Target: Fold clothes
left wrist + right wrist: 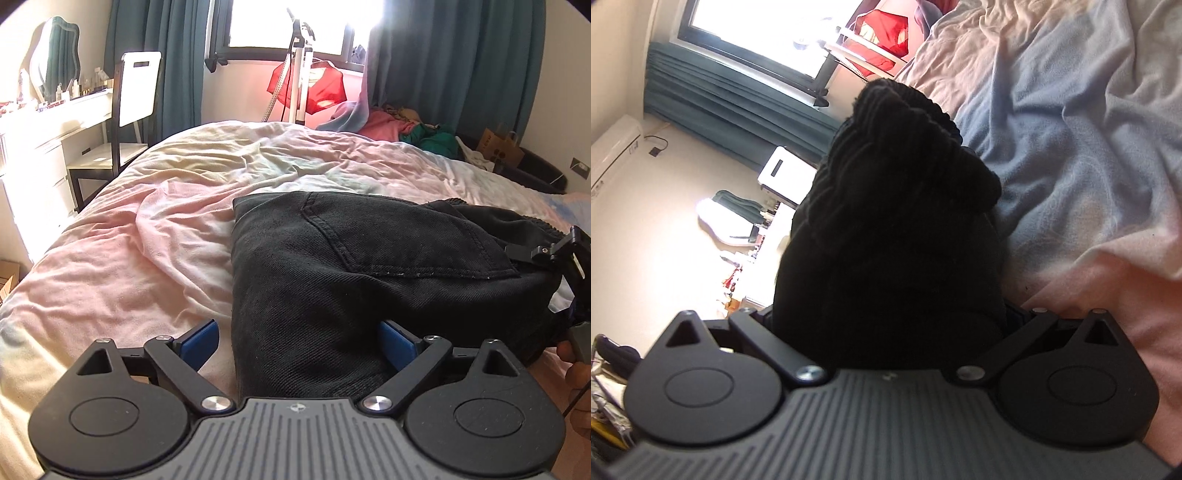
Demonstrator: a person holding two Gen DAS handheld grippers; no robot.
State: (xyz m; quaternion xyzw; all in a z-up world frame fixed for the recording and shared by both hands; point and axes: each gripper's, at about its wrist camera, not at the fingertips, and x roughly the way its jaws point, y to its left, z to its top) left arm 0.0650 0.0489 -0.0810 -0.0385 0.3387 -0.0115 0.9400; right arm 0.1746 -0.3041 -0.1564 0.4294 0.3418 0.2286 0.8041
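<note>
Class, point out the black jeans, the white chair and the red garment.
Jeans (388, 266), left wrist view, back pocket.
Chair (138, 88), left wrist view, white backrest.
Red garment (325, 90), left wrist view, its middle.

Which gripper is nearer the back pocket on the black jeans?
Left. The left gripper straddles the black jeans just below the back pocket; the right gripper sits beyond its edge.

Home bedroom, bed (177, 236), curtains (461, 55), vanity mirror (55, 55)
</note>
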